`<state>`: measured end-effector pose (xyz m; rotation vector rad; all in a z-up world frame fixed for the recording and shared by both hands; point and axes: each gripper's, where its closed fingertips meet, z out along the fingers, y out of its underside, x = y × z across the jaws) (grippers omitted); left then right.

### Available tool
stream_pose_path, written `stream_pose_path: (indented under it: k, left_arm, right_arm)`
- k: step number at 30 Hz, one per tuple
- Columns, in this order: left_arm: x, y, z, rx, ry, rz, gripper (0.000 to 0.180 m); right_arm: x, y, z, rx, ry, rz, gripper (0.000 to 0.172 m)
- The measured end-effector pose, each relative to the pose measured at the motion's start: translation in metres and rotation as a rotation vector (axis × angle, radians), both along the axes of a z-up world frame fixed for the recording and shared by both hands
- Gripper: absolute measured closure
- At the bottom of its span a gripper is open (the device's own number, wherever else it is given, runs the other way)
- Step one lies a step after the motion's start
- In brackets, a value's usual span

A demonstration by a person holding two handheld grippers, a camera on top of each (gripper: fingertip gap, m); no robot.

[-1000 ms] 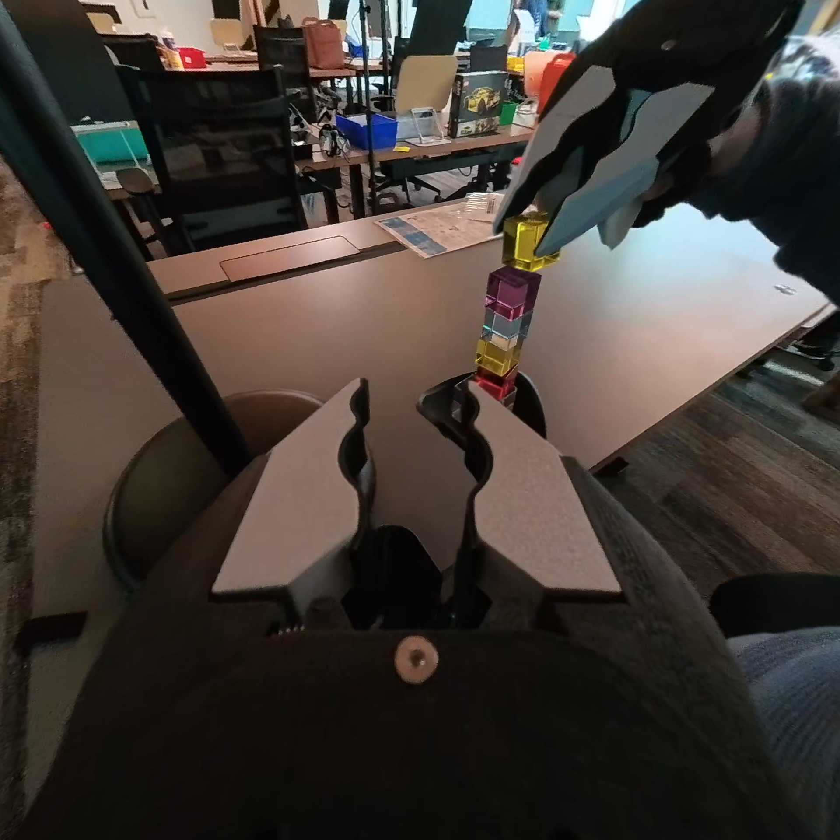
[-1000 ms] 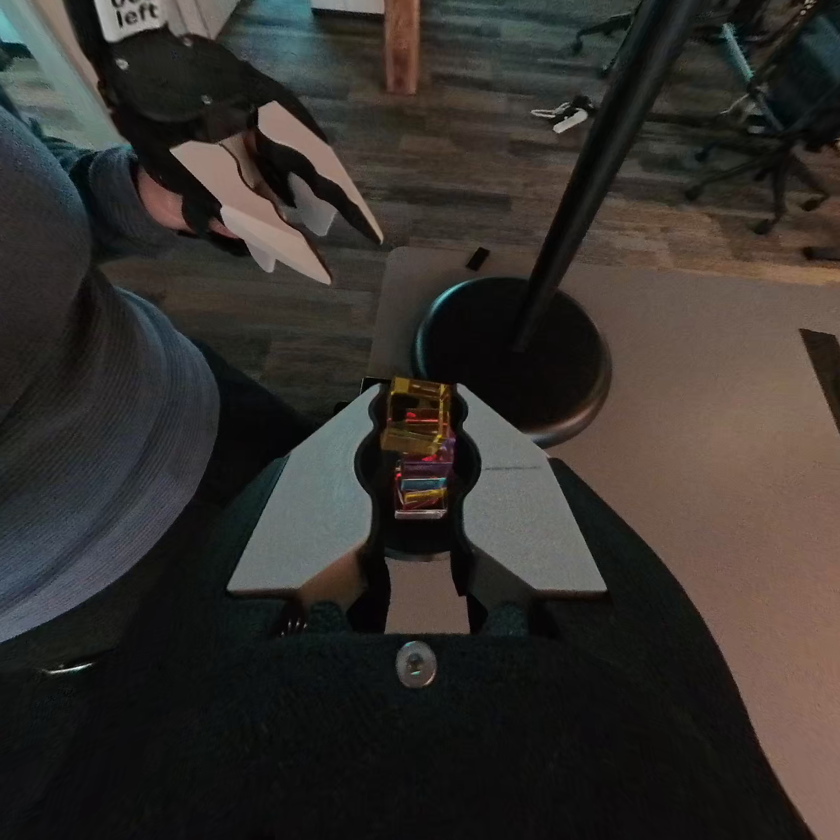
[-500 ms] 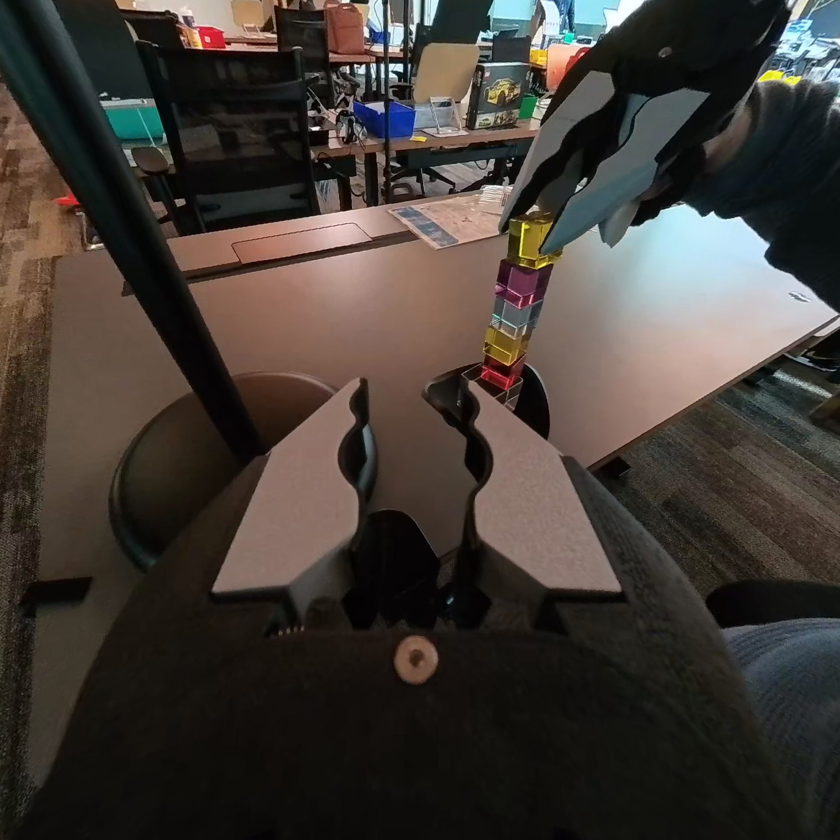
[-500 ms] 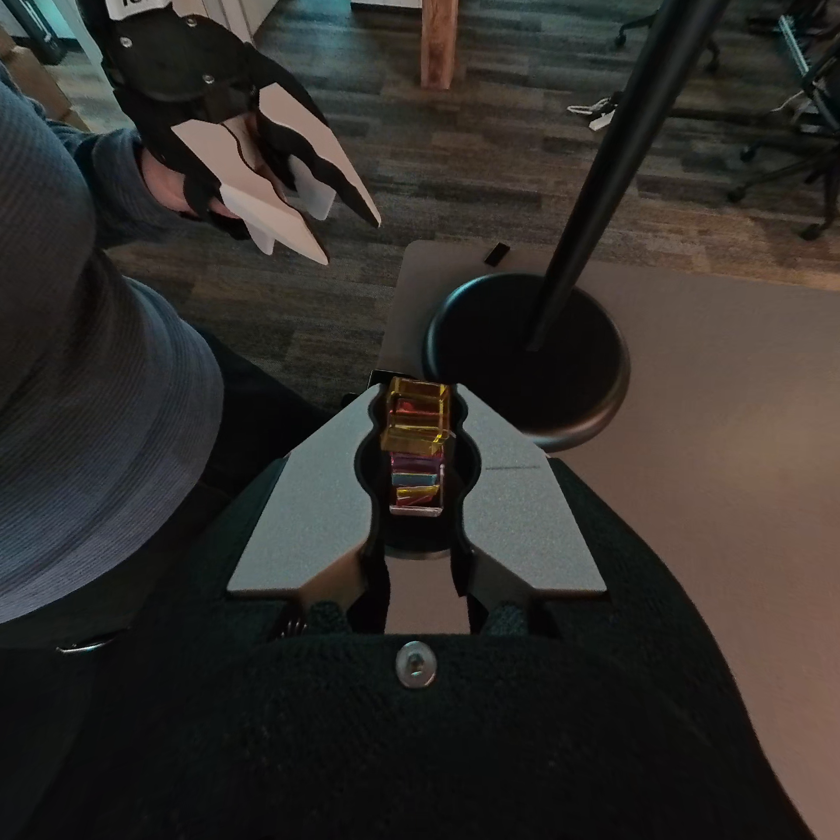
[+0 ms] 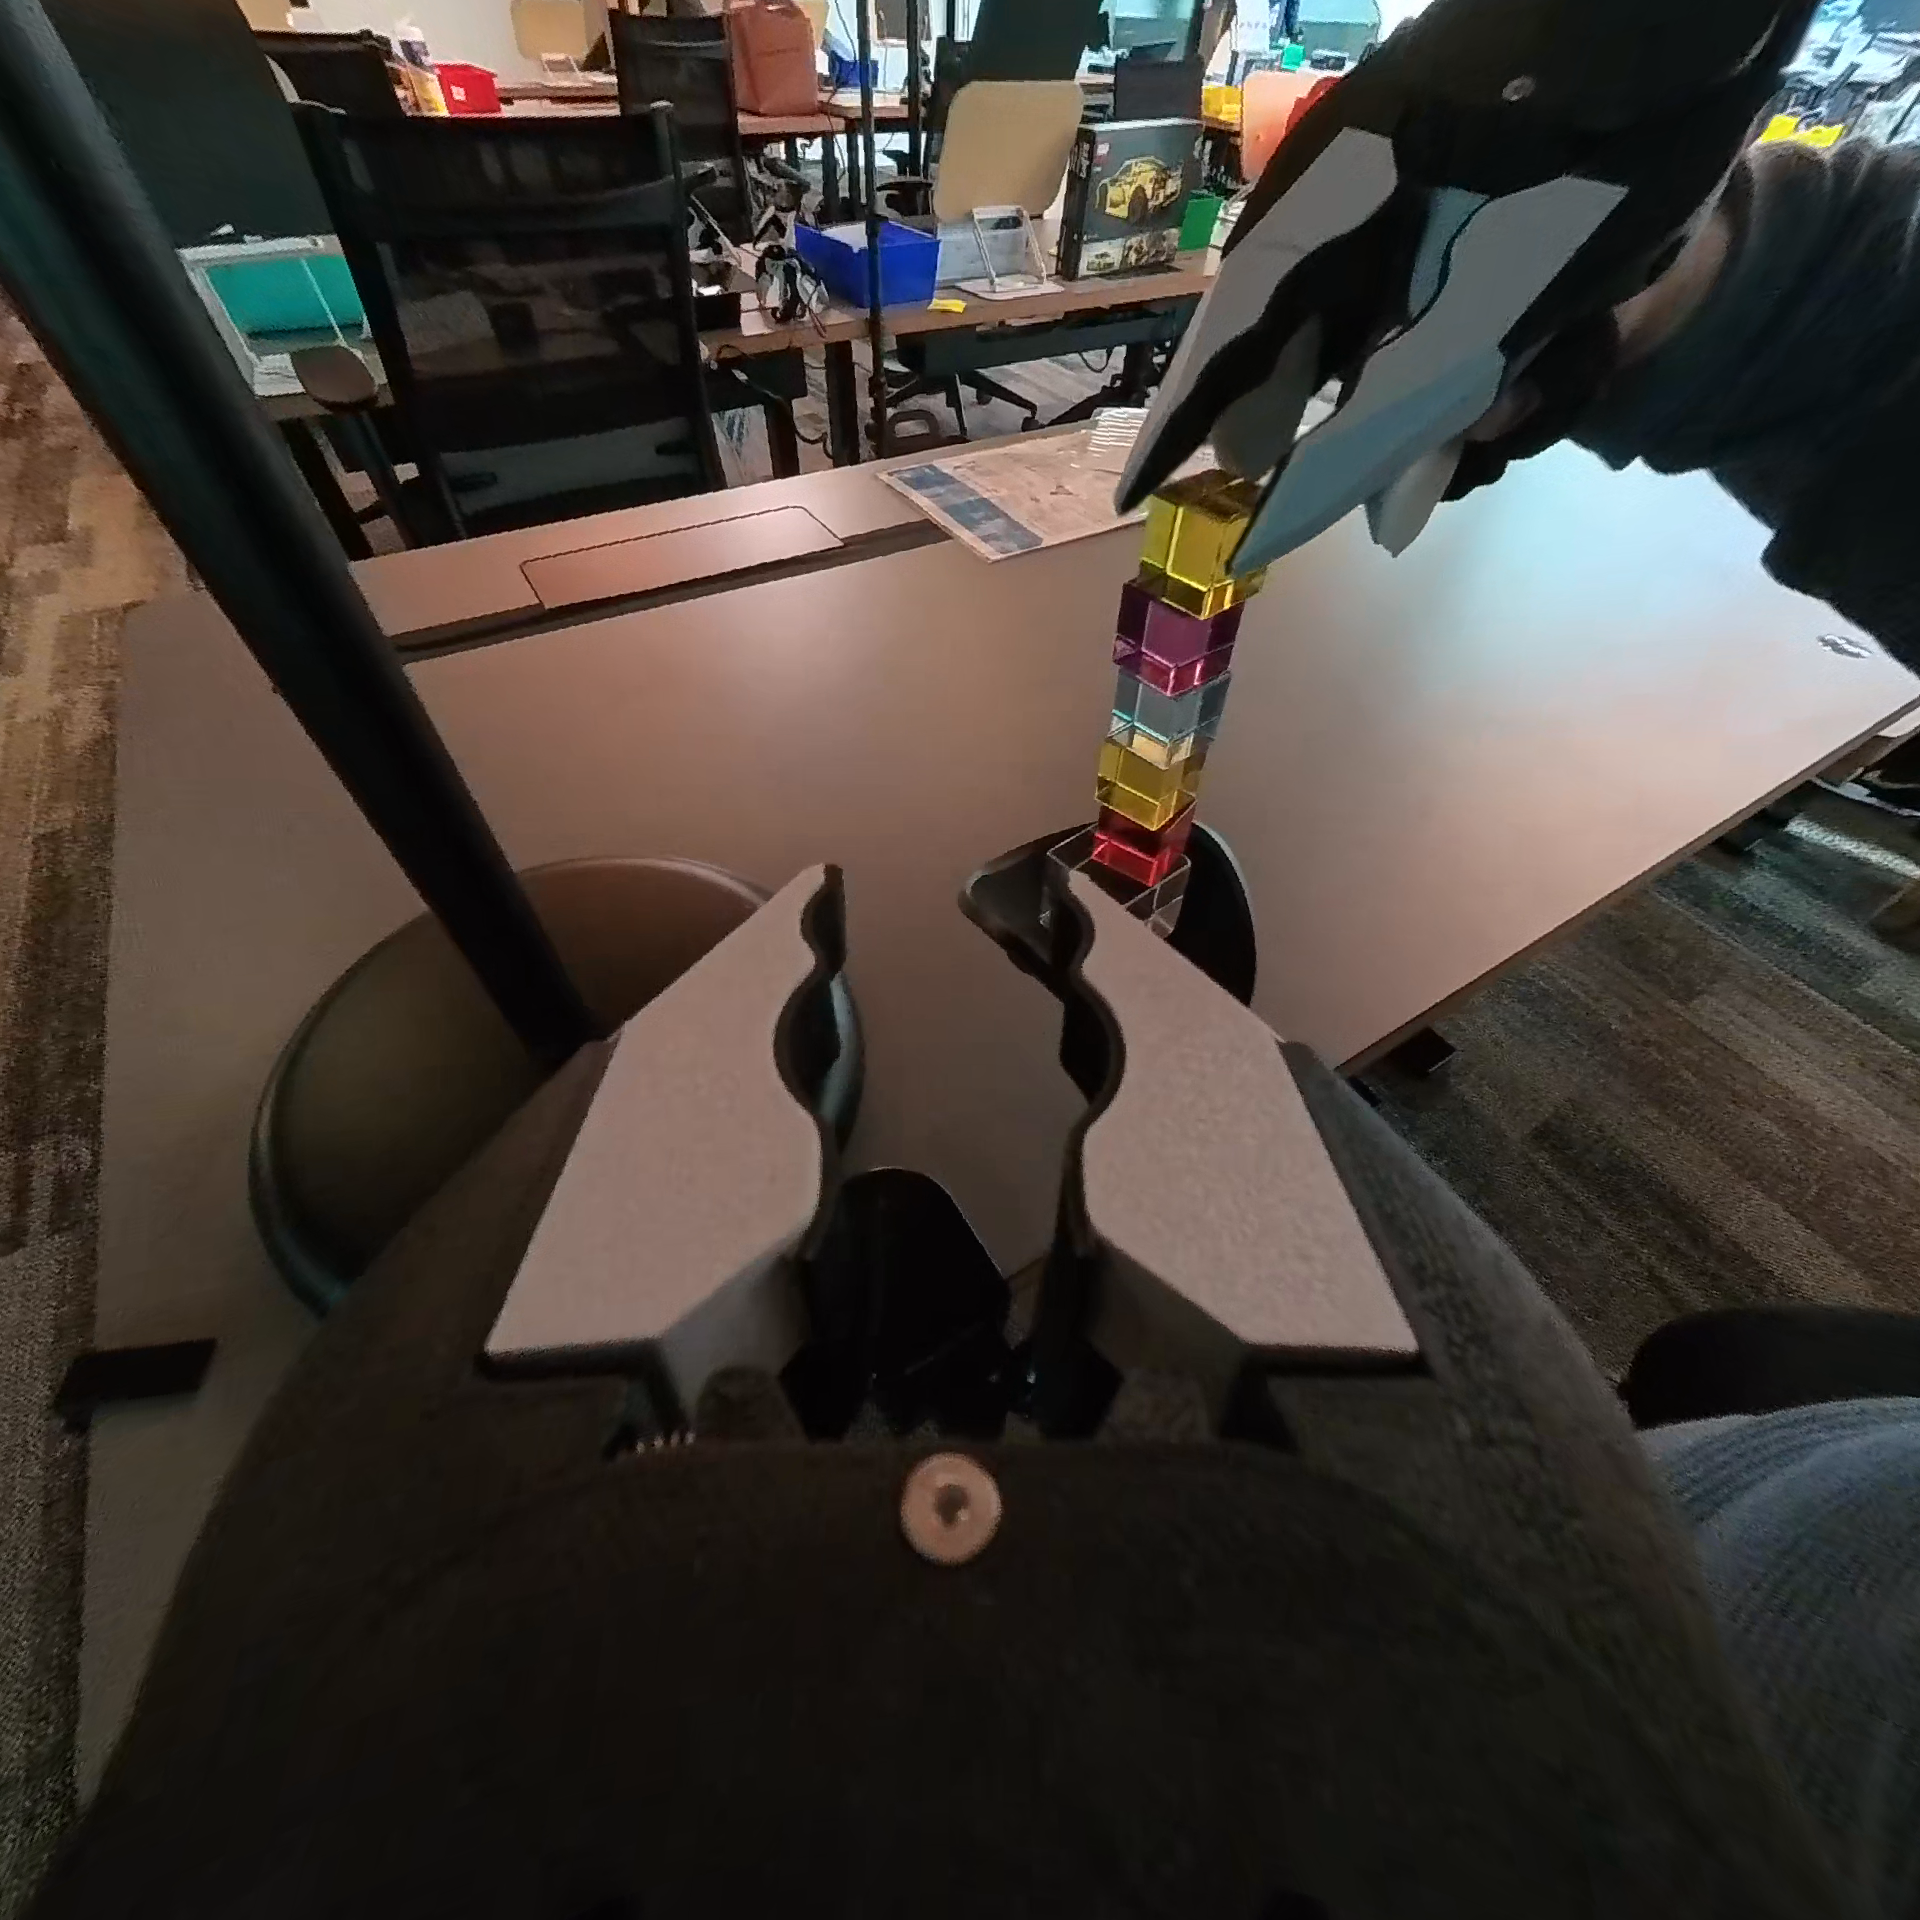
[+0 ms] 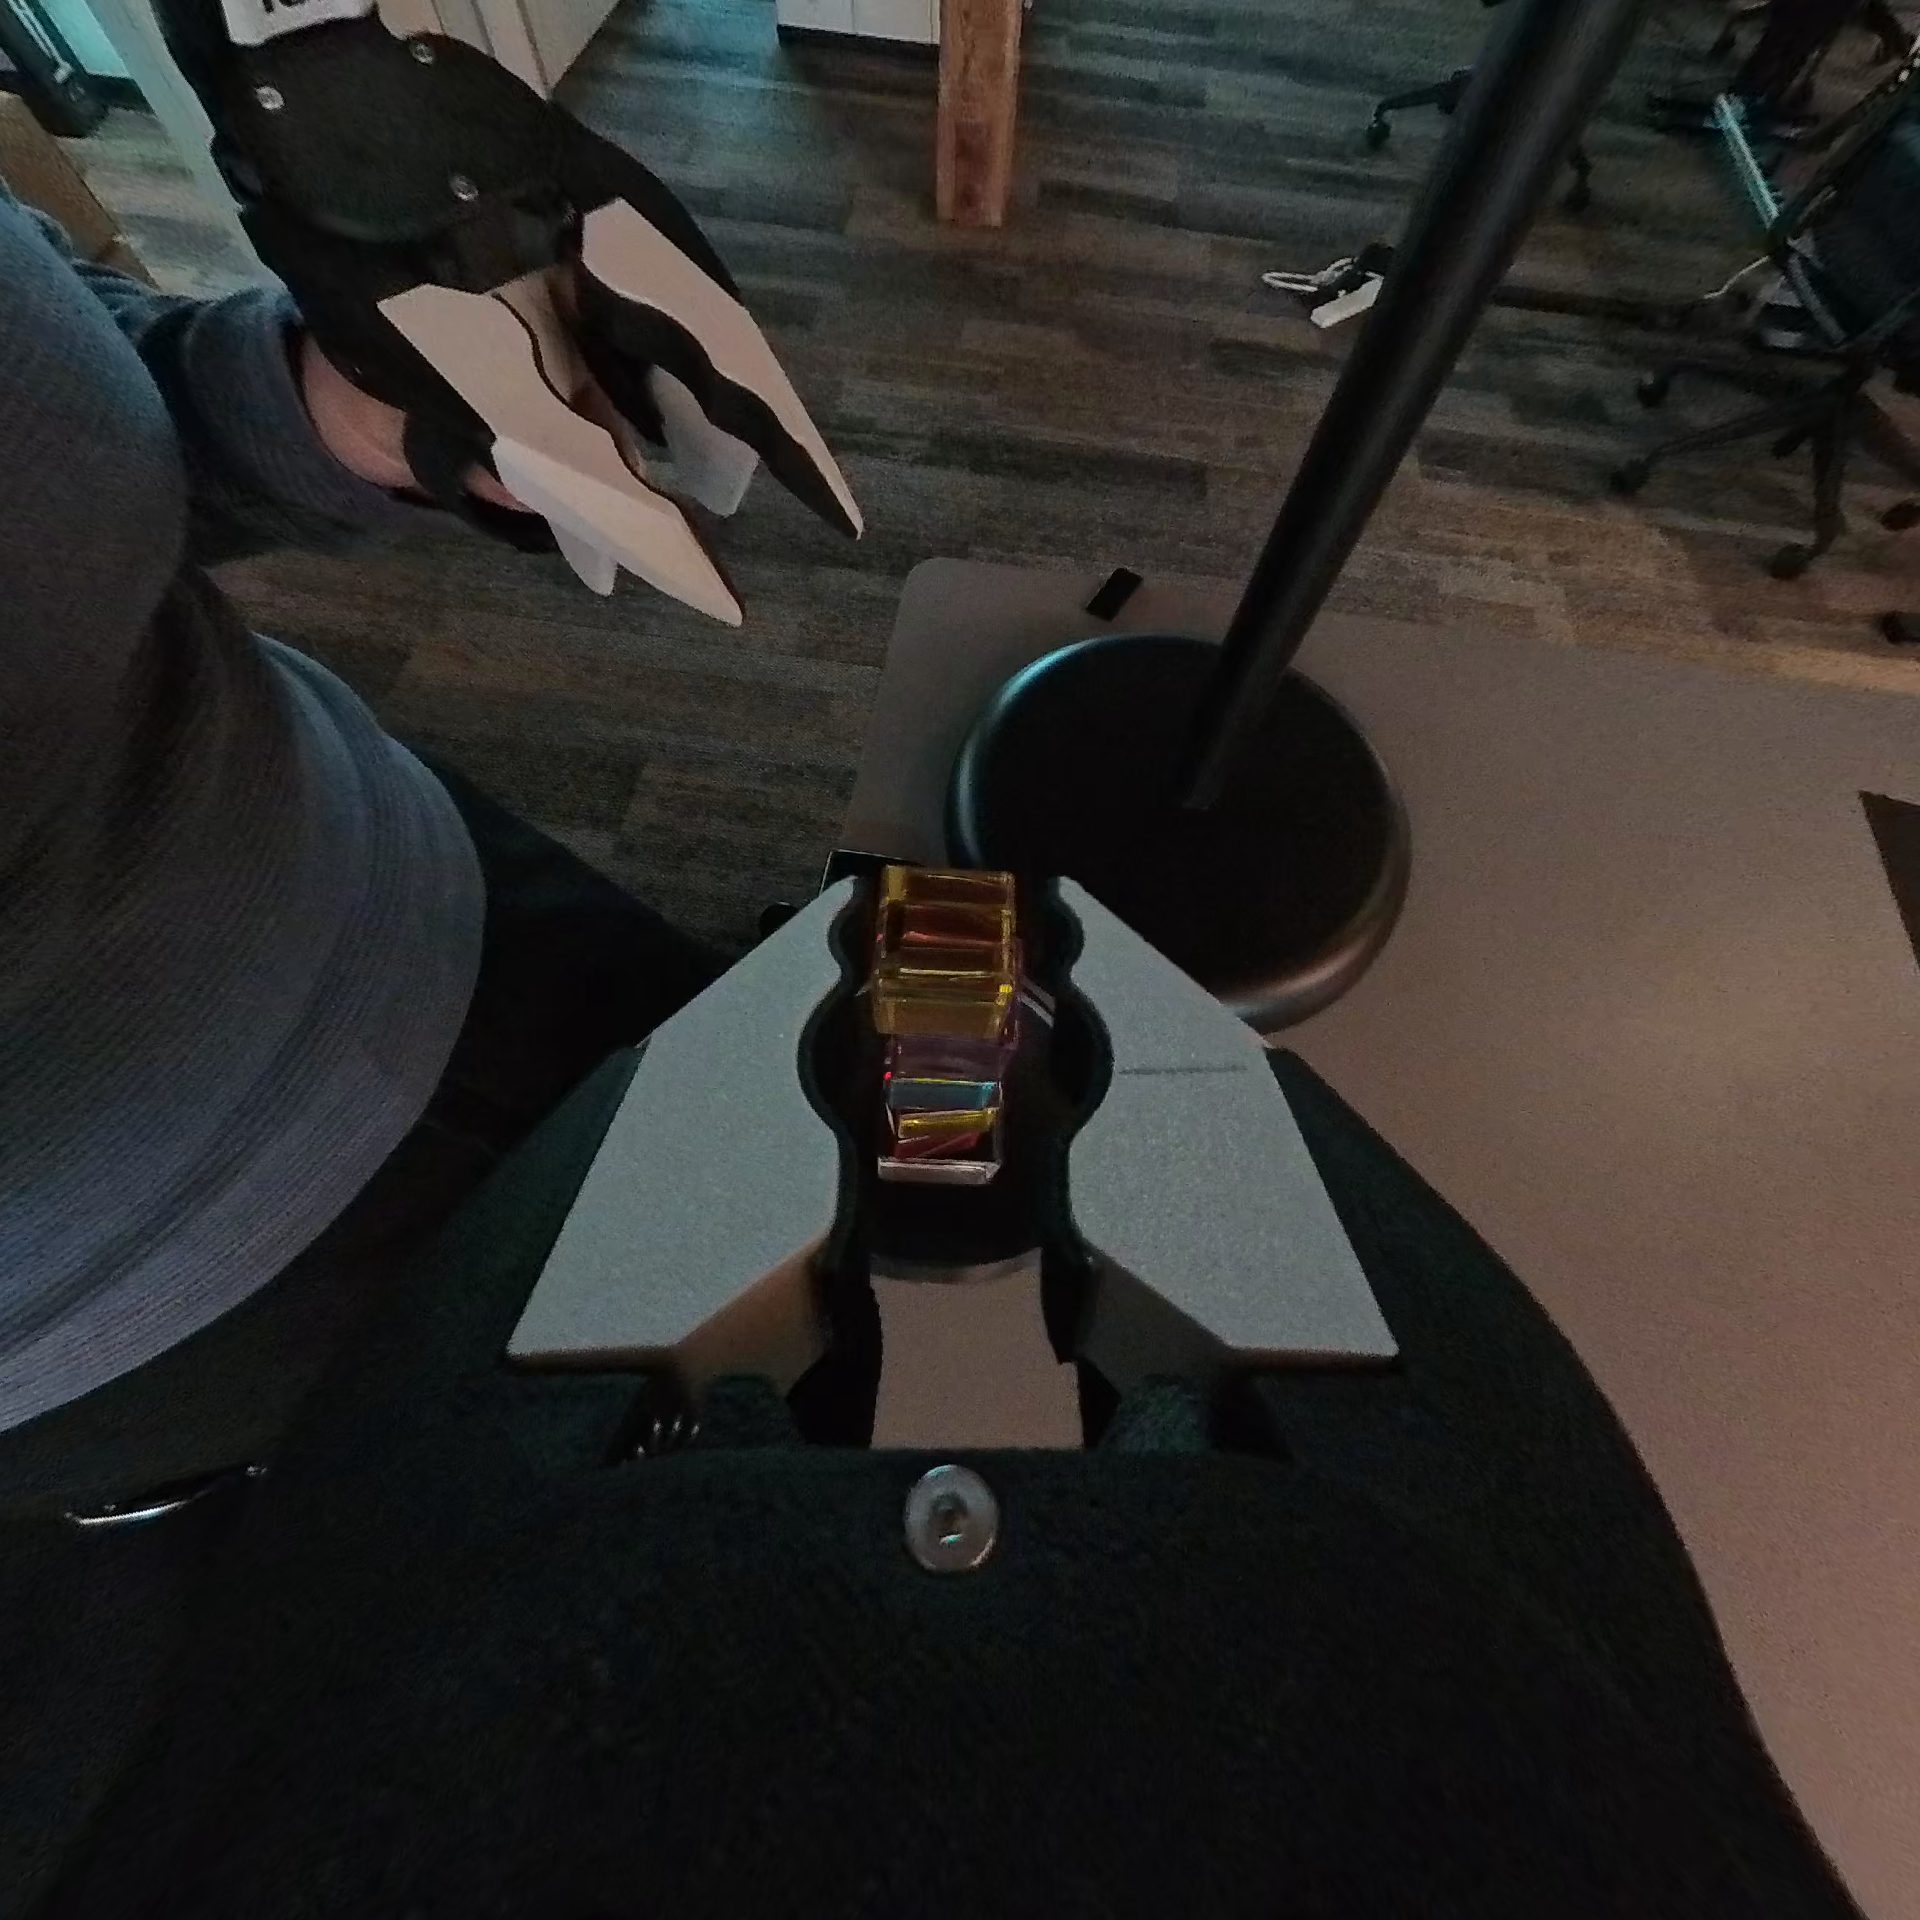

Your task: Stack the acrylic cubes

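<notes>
Right hand-held gripper (image 5: 1195, 520) straddles the yellow top cube (image 5: 1195, 535) of a 6-cube stack (image 5: 1158, 727).

Two wrist cameras, one low and level, one high and looking down, both on the same stack of cubes.

The left wrist view sits low at the near edge of the pale brown table (image 5: 727, 727), facing level across it toward the room beyond, its own grey-fingered left gripper (image 5: 945, 904) close in the foreground. The right wrist view looks steeply down from directly above the tall stack of translucent coloured cubes (image 6: 940, 1039), very near its top. Both share that stack (image 5: 1169, 707), the round black stand base with its slanted black pole (image 6: 1184, 821), and each shows the other gripper: the right gripper (image 5: 1195, 509) at upper right, the left gripper (image 6: 800, 571) at upper left.
</notes>
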<state>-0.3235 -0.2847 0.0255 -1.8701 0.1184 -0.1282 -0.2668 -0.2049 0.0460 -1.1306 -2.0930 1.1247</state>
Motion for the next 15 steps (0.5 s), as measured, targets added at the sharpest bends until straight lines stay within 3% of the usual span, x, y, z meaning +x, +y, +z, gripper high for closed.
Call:
stream_pose_path:
  k: [5,9,12,15]
  left_arm:
    - [0.0,-0.001,-0.001,-0.001,-0.005,0.001,0.142]
    - [-0.004,-0.004,-0.002,0.005,-0.009,0.015,0.142]
    - [-0.007,-0.008,-0.007,-0.002,-0.023,0.023,0.142]
    - [-0.008,-0.01,-0.012,-0.013,-0.032,0.029,0.141]
  right_arm:
    - [0.001,0.005,0.004,-0.003,0.023,-0.044,0.119]
    - [0.016,0.017,0.016,-0.001,0.114,-0.174,0.106]
    - [0.036,0.024,0.012,-0.003,0.201,-0.302,0.112]
    - [0.053,0.02,-0.013,-0.043,0.236,-0.385,0.136]
